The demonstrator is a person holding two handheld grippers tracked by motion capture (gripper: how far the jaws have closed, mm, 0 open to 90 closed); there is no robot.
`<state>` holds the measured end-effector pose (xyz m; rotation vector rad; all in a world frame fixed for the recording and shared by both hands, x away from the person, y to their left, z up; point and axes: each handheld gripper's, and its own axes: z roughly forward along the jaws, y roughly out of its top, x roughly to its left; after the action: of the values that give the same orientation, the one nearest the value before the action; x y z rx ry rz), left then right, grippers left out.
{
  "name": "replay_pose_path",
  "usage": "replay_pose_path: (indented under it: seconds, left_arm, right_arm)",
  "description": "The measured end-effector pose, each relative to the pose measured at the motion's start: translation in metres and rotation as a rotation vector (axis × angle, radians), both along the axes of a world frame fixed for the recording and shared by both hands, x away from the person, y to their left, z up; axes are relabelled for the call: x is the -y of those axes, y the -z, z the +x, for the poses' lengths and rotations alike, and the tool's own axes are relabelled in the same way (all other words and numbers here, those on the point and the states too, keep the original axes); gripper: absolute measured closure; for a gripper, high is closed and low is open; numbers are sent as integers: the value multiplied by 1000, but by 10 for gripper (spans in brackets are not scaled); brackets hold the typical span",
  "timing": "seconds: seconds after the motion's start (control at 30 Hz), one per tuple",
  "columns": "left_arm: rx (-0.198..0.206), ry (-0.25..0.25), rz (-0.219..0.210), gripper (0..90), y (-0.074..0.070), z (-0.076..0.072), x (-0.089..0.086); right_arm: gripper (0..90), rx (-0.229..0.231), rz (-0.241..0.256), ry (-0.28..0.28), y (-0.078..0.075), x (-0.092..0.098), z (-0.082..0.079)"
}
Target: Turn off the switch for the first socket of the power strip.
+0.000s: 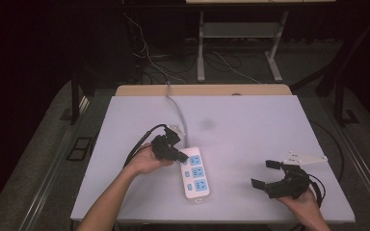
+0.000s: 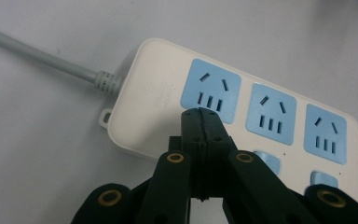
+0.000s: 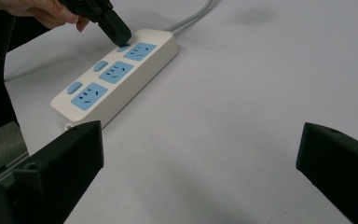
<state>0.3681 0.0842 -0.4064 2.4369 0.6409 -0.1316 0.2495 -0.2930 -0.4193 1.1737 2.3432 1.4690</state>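
A white power strip (image 1: 196, 174) with three blue sockets and blue switches lies on the table, left of centre. My left gripper (image 1: 182, 156) is shut with nothing in it. Its tip touches the strip's far end beside the first socket (image 2: 210, 90). In the left gripper view the closed jaws (image 2: 200, 120) cover the spot next to that socket. The right gripper view shows the left gripper (image 3: 119, 33) pressing down at the far switch (image 3: 124, 47). My right gripper (image 1: 264, 173) is wide open and empty near the front right, well apart from the strip (image 3: 116, 93).
The strip's grey cable (image 1: 178, 111) runs to the far table edge and drops off. The pale table top (image 1: 255, 125) has bare room between the strip and the right gripper. Desk legs (image 1: 201, 48) and loose floor cables lie beyond the table.
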Motion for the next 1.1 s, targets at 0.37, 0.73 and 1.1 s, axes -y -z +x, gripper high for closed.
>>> replay_pose_path:
  seconds: [0.37, 0.73, 1.1]
  left_arm:
    - [-24, 2, -17, 893, 2, 1, 3]
    - [-53, -19, -29, 896, 5, 1, -3]
    - [-20, -50, -96, 895, 10, -6, -12]
  right_arm:
    - [5, 6, -3, 5, 0, 0, -2]
    - [5, 5, -5, 2, -1, 0, -3]
    - [5, 7, 1, 23, -2, 4, -3]
